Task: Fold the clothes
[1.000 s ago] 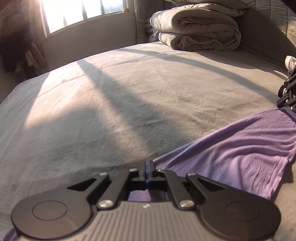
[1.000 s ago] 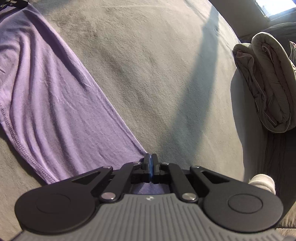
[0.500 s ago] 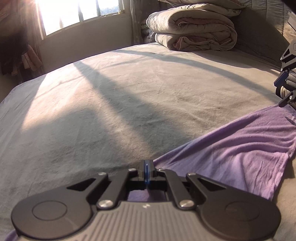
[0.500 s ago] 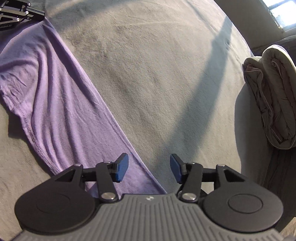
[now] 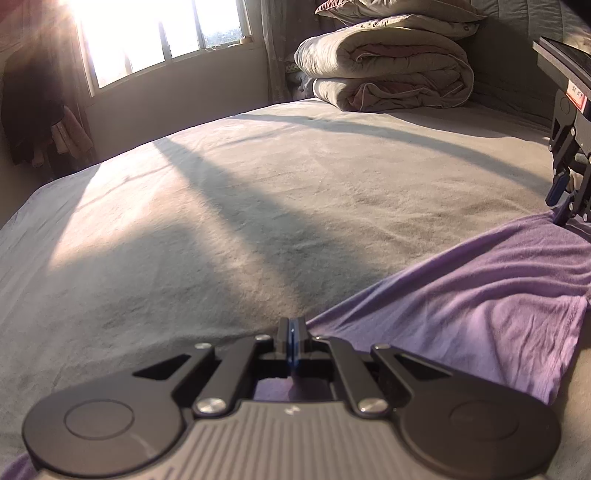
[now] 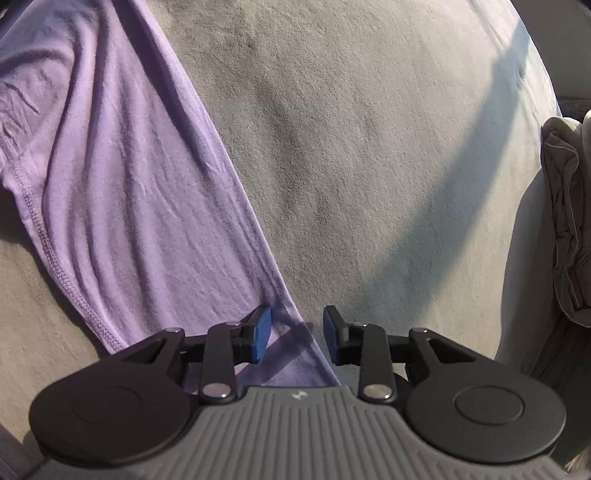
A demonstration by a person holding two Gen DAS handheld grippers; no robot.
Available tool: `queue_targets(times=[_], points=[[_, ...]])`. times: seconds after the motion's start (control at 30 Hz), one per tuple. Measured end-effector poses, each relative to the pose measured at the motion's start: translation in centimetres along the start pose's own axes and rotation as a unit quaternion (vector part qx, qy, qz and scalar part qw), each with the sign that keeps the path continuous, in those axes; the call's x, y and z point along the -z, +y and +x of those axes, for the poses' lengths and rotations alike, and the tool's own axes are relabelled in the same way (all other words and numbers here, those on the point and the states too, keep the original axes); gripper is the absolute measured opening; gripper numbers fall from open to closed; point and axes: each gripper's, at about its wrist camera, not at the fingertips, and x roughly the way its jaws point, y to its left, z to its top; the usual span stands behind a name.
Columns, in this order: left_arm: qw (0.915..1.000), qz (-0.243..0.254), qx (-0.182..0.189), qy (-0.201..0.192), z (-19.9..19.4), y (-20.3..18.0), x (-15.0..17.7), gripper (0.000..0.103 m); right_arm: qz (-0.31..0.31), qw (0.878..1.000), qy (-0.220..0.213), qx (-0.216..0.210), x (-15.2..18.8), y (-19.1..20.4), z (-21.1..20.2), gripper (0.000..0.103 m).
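A purple garment (image 5: 480, 306) lies spread on the grey bed sheet (image 5: 258, 192), its straight edge running between my two grippers. My left gripper (image 5: 293, 341) is shut on the garment's near corner, and purple cloth shows under its fingers. In the right wrist view the same garment (image 6: 122, 192) fills the left side. My right gripper (image 6: 297, 334) points steeply down at the garment's edge. Its jaws are closing with the cloth edge between the blue pads, and neither pad presses on it. The left wrist view shows the right gripper (image 5: 565, 206) at the far right.
A folded beige quilt (image 5: 388, 77) with a pillow on top sits at the head of the bed, also seen as the quilt (image 6: 565, 221) at the right. A bright window (image 5: 162, 33) and dark hanging clothes (image 5: 33, 122) are beyond the bed's far left.
My right gripper let go of the garment's corner, opened wide, then narrowed again while tipping down toward the cloth edge. The left gripper stayed shut in place.
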Motion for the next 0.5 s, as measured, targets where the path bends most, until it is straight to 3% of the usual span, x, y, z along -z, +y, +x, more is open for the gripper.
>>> queue_targets(times=[0.03, 0.2, 0.33, 0.5], points=[[1.0000, -0.004, 0.000, -0.001, 0.0, 0.0, 0.0, 0.000, 0.001, 1.000, -0.001, -0.007, 0.1, 0.3, 0.0, 0.005], [0.9998, -0.019, -0.007, -0.003, -0.3, 0.0, -0.1, 0.000, -0.001, 1.000, -0.017, 0.022, 0.9, 1.3, -0.7, 0.003], [0.9993, -0.035, -0.009, -0.007, -0.6, 0.3, -0.2, 0.000, -0.001, 0.994, -0.026, 0.107, 0.6, 0.9, -1.0, 0.002], [0.9993, -0.034, -0.012, -0.006, -0.5, 0.2, 0.0, 0.000, 0.010, 0.984, -0.037, 0.173, -1.6, 1.1, -0.2, 0.002]])
